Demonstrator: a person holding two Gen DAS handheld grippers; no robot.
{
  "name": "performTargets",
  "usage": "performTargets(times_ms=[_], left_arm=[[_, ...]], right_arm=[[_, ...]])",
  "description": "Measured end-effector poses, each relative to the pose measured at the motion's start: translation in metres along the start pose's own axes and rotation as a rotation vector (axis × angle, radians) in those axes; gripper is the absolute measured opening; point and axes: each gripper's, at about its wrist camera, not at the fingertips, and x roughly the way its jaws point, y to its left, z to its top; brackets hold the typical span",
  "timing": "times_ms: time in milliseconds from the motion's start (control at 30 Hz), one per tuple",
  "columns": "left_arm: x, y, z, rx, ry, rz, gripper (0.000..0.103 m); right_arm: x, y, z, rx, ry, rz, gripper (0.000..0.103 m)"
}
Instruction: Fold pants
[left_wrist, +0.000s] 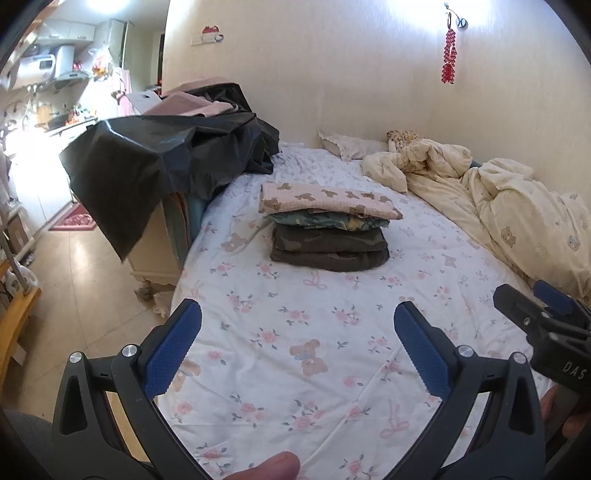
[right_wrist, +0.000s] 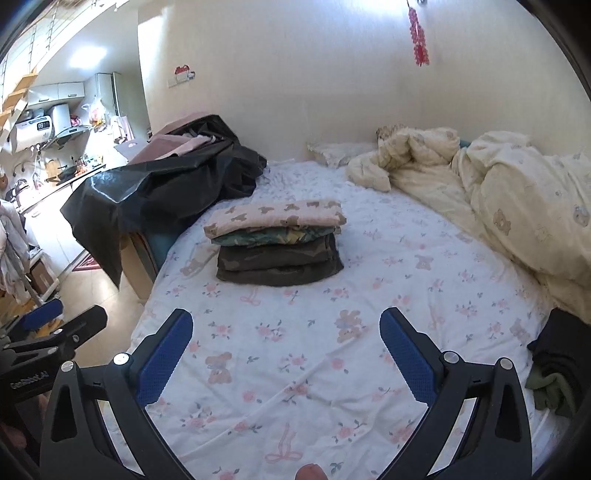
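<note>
Both grippers hover over the near edge of the bed (left_wrist: 303, 402), the left gripper (left_wrist: 297, 349) and right gripper (right_wrist: 286, 354) each with blue-padded jaws spread wide and nothing between them; a fingertip (left_wrist: 266, 469) is cut off at the bottom of each view. Folded pants (right_wrist: 277, 243) sit in a neat stack of four toward the bed's middle: bear-print pink on top, a green patterned pair, then two dark camouflage pairs. At the bed's right edge a dark clothing heap (right_wrist: 554, 365) is partly cut off and hard to identify.
</note>
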Motion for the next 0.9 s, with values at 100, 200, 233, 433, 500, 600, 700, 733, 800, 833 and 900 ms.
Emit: performTargets(times_ms=[100, 200, 233, 433, 500, 600, 700, 733, 800, 833, 900], left_arm=[[0.0005, 0.0017, 0.0007, -0.009, -0.004, 0.001, 0.103], [0.0027, 0.0040, 0.0008, -0.020, 0.001, 0.001, 0.103], [0.0032, 0.0040, 0.0004, -0.019, 0.002, 0.002, 0.103], [0.0049, 0.0024, 0.0000, -0.008, 0.005, 0.003, 0.103], [0.0048, 0.0029, -0.0006, -0.011, 0.008, 0.001, 0.103], [0.0038, 0.0024, -0.0006, -0.006, 0.001, 0.002, 0.103], [0.0023, 0.0013, -0.0005, 0.005, -0.010, 0.003, 0.103], [0.0024, 0.0012, -0.0005, 0.006, -0.013, 0.004, 0.103], [0.0032, 0.0012, -0.0001, 0.007, -0.011, 0.005, 0.103], [0.0038, 0.0020, -0.0003, 0.004, -0.009, 0.005, 0.103], [0.0045, 0.0023, -0.0003, 0.002, -0.005, 0.004, 0.103]], right_arm=[[0.0017, 0.0047, -0.0025, -0.029, -0.014, -0.041, 0.103], [0.0049, 0.0040, -0.0035, -0.019, -0.006, -0.053, 0.103], [0.0059, 0.0037, -0.0040, -0.015, -0.003, -0.055, 0.103], [0.0056, 0.0036, -0.0037, -0.013, -0.014, -0.064, 0.103], [0.0062, 0.0029, -0.0040, -0.014, -0.013, -0.065, 0.103], [0.0064, 0.0021, -0.0046, -0.010, -0.009, -0.062, 0.103], [0.0080, 0.0020, -0.0056, -0.013, -0.003, -0.055, 0.103], [0.0085, 0.0025, -0.0059, -0.013, -0.001, -0.053, 0.103], [0.0092, 0.0033, -0.0067, -0.017, 0.001, -0.060, 0.103], [0.0092, 0.0034, -0.0067, -0.018, 0.001, -0.059, 0.103], [0.0096, 0.0039, -0.0069, -0.016, 0.001, -0.056, 0.103]])
